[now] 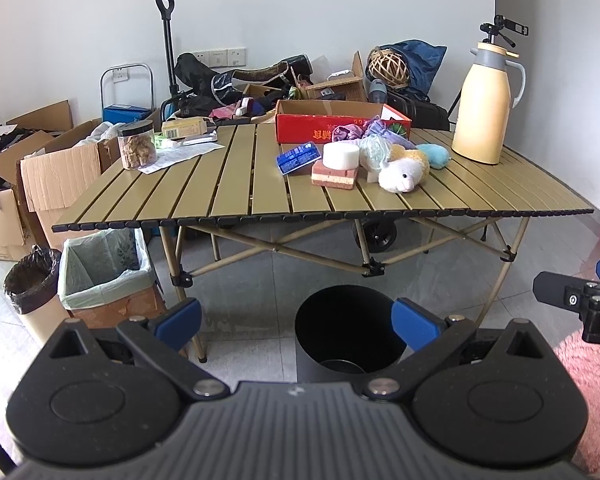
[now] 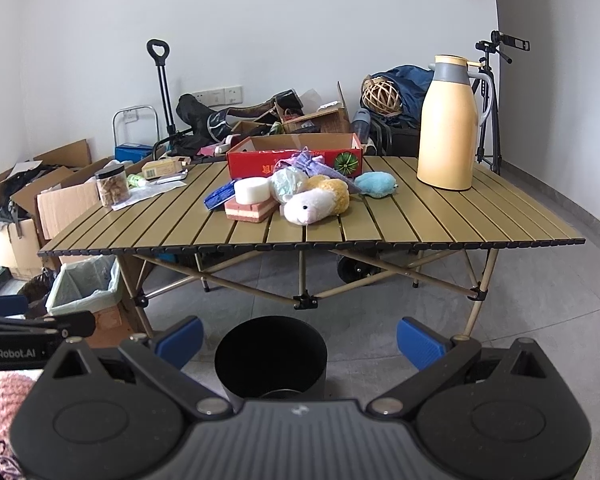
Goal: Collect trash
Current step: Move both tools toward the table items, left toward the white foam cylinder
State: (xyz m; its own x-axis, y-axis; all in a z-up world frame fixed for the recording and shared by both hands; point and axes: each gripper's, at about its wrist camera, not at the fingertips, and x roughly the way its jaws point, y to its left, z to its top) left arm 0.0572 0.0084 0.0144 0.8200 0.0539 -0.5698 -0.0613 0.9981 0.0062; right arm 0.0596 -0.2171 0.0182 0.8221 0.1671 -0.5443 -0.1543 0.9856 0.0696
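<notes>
Both tongs stood spread and empty, held low before the counter: the left tongs (image 1: pixel 296 322) and the right tongs (image 2: pixel 299 340) each pinched nothing. Just ahead of them on the floor, at six o'clock from the counter's near edge, stood a black bin (image 2: pixel 271 360), open-mouthed, with something dark and round lying at its bottom.

On the slatted counter (image 2: pixel 440 220) a heap sat near the middle: a blue packet (image 2: pixel 220 196), a white foam disc (image 2: pixel 252 191) on a pink sponge block (image 2: pixel 249 211), a crumpled clear wrapper (image 2: pixel 287 185), and plush toys (image 2: pixel 316 201) at three o'clock of these. A jar (image 2: pixel 112 186) stood at nine o'clock, a yellow flask (image 2: pixel 448 128) at two o'clock.

By my judgement collecting had scarcely begun; the step in hand was choosing a piece. The next move would call for one pair of tongs to reach up and forward to the heap, close on a light scrap such as the wrapper or packet without dragging the toys, then carry it back over the bin.
</notes>
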